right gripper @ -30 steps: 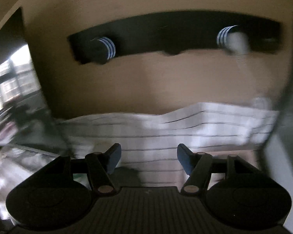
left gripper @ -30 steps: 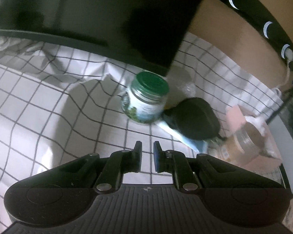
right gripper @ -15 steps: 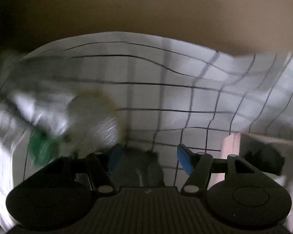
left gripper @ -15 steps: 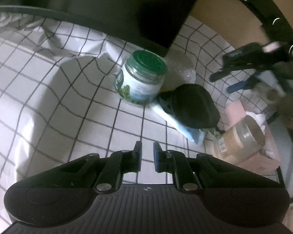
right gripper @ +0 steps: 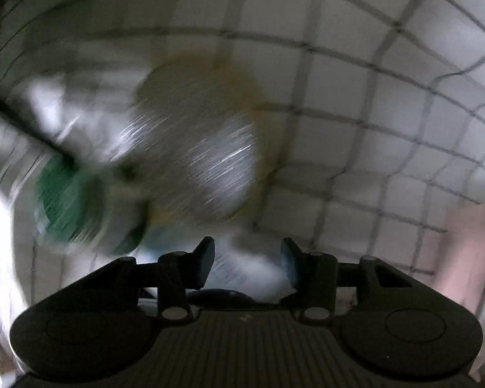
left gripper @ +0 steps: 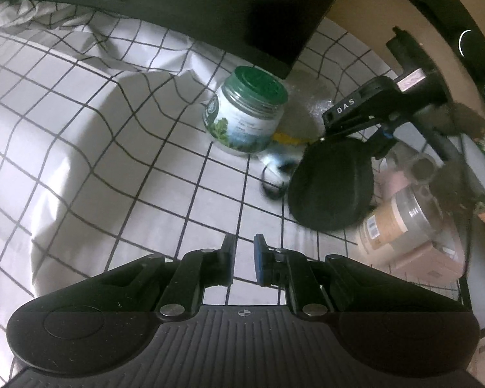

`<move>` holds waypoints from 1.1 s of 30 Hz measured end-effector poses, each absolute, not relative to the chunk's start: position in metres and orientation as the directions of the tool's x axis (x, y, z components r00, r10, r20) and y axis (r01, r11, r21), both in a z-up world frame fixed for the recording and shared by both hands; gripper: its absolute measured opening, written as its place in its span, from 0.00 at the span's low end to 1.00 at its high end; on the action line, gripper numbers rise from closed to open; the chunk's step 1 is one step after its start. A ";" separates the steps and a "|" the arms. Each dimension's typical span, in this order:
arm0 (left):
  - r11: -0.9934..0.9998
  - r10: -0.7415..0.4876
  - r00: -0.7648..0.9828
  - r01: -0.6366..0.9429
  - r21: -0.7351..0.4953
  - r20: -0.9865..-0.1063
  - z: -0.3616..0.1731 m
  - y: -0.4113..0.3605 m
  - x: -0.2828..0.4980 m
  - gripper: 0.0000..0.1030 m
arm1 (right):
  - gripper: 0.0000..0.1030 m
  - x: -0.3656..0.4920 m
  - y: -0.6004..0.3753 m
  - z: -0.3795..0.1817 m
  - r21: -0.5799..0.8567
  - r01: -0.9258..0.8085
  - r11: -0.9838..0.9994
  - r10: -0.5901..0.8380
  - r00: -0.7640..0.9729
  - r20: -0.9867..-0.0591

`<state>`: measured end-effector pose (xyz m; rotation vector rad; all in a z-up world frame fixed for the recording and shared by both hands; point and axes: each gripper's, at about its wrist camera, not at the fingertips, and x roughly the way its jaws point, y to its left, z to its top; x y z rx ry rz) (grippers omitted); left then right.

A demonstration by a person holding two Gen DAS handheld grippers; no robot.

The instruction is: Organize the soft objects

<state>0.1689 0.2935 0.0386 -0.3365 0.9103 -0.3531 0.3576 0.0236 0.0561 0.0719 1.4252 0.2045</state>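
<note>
Surface: a white cloth with a black grid point(left gripper: 80, 123) covered the surface, rumpled and raised in folds at the far left of the left wrist view.
Left gripper: the left gripper point(left gripper: 244, 255) hung over bare cloth, its jaws drawn almost together with only a thin gap and nothing between them.
Right gripper: the right gripper point(right gripper: 247, 258) pointed steeply down at the cloth; its jaws had just been closing but stood apart, with a pale, blurred thing below the gap; whether the pads touched it could not be told.
Right gripper from the left view: its black body point(left gripper: 371, 103), marked DAS, sat directly above the dark rounded pouch point(left gripper: 331, 184).
Dark pouch: it lay on the cloth to the right of the jar, well ahead of the left gripper, with a blurred white and blue item point(left gripper: 274, 161) at its left edge.
Jar: a green-lidded jar point(left gripper: 245, 113) stood tilted on the cloth, just left of the pouch.
Crinkly clear thing: a rounded, glinting translucent object point(right gripper: 203, 148) lay beyond the right gripper, beside the jar; motion blur hid its details.
Right edge: a clear container with a tan label point(left gripper: 401, 220) and a pink box point(left gripper: 430, 262) sat beside the pouch.
Backdrop: a large dark block point(left gripper: 210, 6) rose behind the jar.
</note>
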 end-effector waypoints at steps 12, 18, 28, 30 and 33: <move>0.876 -0.479 0.582 0.265 -0.404 -0.657 0.058 0.289 0.177 0.13 | 0.45 0.271 0.038 0.142 0.178 -0.367 0.913 0.316 0.362 -0.877; 0.852 -0.520 0.538 0.377 -0.363 -0.663 0.057 0.256 0.190 0.13 | 0.45 0.201 0.036 0.131 0.219 -0.386 0.896 0.376 0.398 -0.837; 0.853 -0.496 0.467 0.420 -0.310 -0.732 0.056 0.229 0.229 0.16 | 0.27 0.169 0.063 0.064 -0.055 -0.384 0.922 0.154 0.491 -0.857; 0.846 -0.503 0.468 0.438 -0.303 -0.727 0.057 0.225 0.231 0.16 | 0.27 0.169 0.062 0.056 -0.074 -0.386 0.919 0.146 0.510 -0.848; 0.838 -0.514 0.458 0.448 -0.311 -0.725 0.059 0.225 0.232 0.17 | 0.27 0.170 0.062 0.049 -0.080 -0.391 0.917 0.148 0.518 -0.842</move>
